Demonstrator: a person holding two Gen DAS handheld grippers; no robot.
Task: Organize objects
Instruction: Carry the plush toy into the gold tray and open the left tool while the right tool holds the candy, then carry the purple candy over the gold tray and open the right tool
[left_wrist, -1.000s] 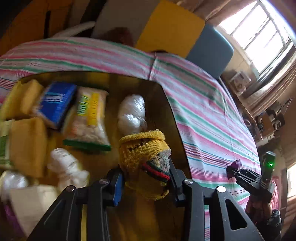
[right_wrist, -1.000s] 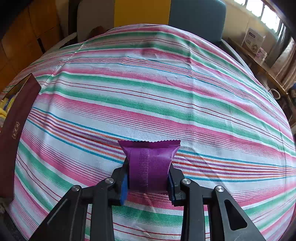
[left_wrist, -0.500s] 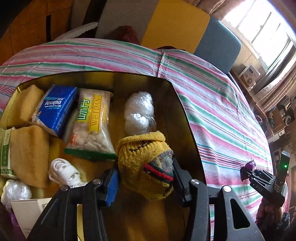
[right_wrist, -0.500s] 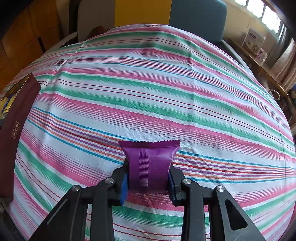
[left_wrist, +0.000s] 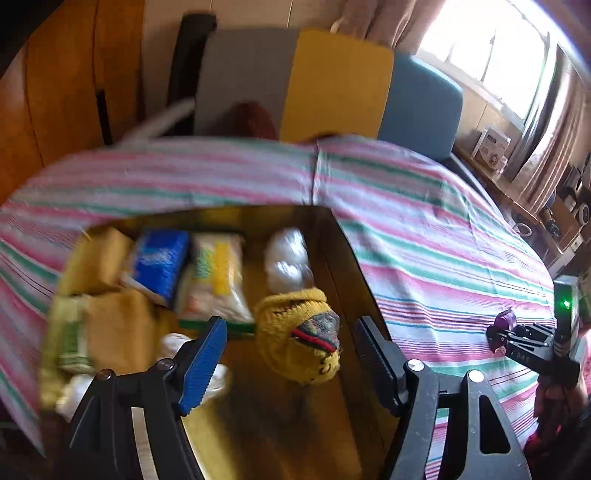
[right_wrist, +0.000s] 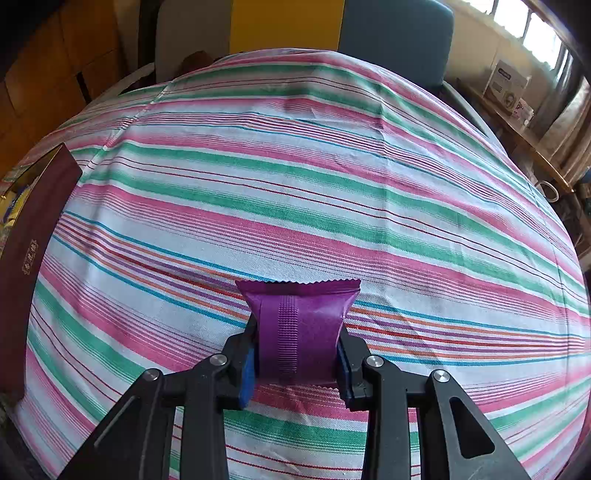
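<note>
A yellow knitted sock bundle (left_wrist: 297, 334) lies inside the brown box (left_wrist: 345, 254), against its right wall. My left gripper (left_wrist: 290, 354) is open, its fingers apart on either side of the bundle and clear of it. The box also holds a blue tissue pack (left_wrist: 159, 262), a snack bag (left_wrist: 216, 280), yellow sponges (left_wrist: 118, 328), a clear plastic ball (left_wrist: 288, 258) and white cord (left_wrist: 175, 343). My right gripper (right_wrist: 297, 363) is shut on a purple snack packet (right_wrist: 299, 325), held just above the striped tablecloth (right_wrist: 295, 177). It also shows in the left wrist view (left_wrist: 502, 332).
The box's dark red side (right_wrist: 33, 236) stands at the left edge of the right wrist view. Grey, yellow and blue chair backs (left_wrist: 332, 88) stand behind the table. A shelf with small boxes (left_wrist: 491, 146) runs under the window at the right.
My left gripper has opened and let go of the yellow sock bundle, which now lies in the box. The left gripper has pulled back and up. The right gripper has held still with the packet.
</note>
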